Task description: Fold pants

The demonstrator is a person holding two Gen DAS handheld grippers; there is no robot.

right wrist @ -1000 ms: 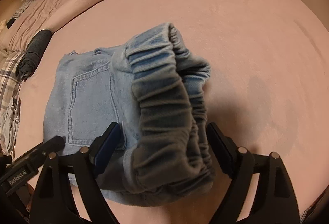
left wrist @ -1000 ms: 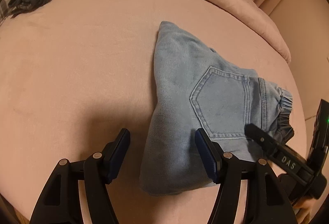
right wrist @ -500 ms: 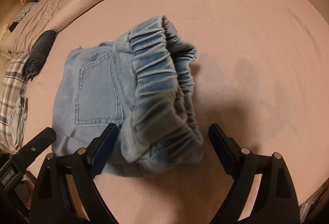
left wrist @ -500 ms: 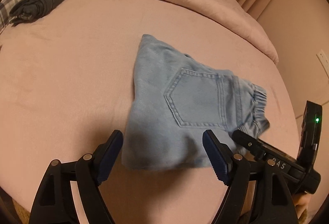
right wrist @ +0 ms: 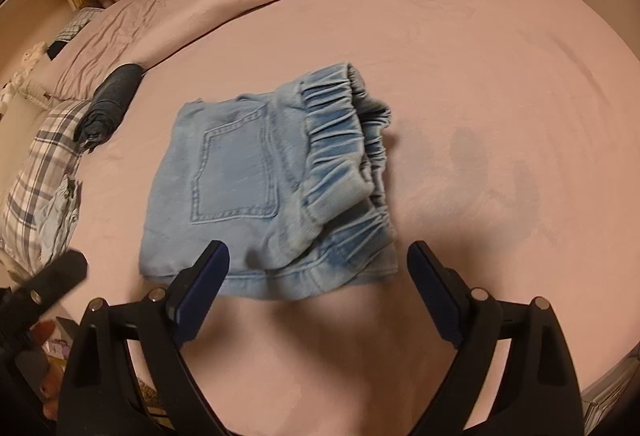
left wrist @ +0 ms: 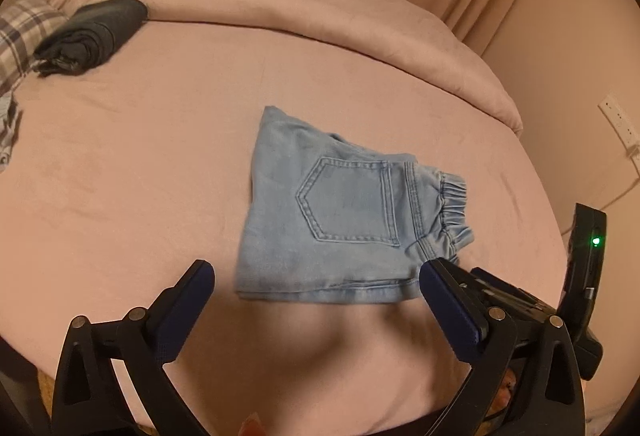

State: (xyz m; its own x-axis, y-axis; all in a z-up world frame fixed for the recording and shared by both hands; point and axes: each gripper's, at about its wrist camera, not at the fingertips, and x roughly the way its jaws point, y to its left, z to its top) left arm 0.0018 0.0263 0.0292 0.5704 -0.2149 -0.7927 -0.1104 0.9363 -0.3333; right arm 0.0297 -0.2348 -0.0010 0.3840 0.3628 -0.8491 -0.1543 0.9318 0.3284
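Observation:
The light blue denim pants [left wrist: 340, 220] lie folded into a compact rectangle on the pink bed, back pocket up and the elastic waistband to the right. They also show in the right wrist view [right wrist: 264, 179], waistband bunched on top. My left gripper [left wrist: 316, 300] is open and empty, just short of the pants' near edge. My right gripper [right wrist: 316, 276] is open and empty, its jaws standing either side of the near edge without touching it.
A dark rolled garment [left wrist: 92, 31] lies at the far left by a plaid cloth [right wrist: 44, 163]. A folded-back pink duvet [left wrist: 320, 11] runs along the far side. The bed's right edge meets a wall with a socket [left wrist: 620, 123].
Both grippers have drawn back and up from the pants. The jaws that straddled the fabric now stand clear of it. The pants lie still and look smaller.

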